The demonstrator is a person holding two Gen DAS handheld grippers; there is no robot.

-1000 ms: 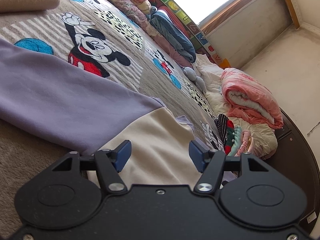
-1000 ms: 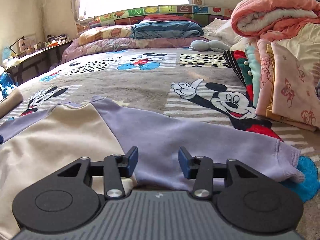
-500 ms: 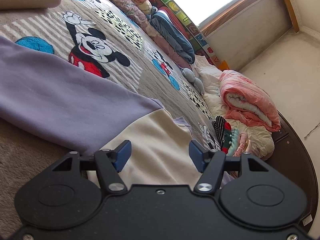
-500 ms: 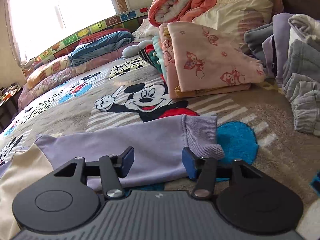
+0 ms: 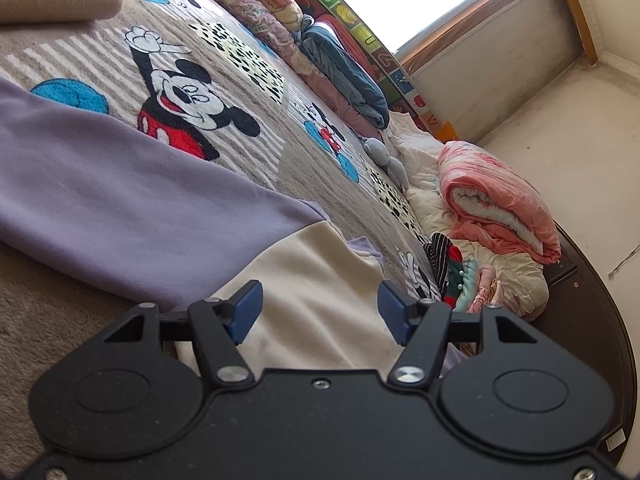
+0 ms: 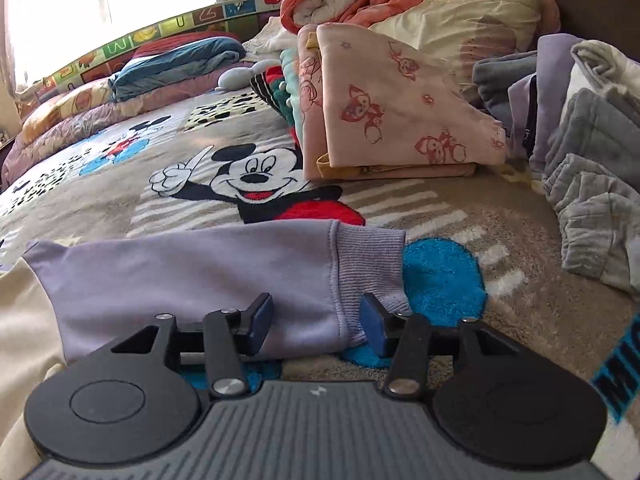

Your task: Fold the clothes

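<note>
Right gripper: jaws just been closing, not yet clamped; purple sleeve end and ribbed cuff between pads. Left gripper: jaws apart, nothing gripped, over cream body of sweatshirt. Sweatshirt spread flat on blanket. Folded clothes stacked beyond cuff.
</note>
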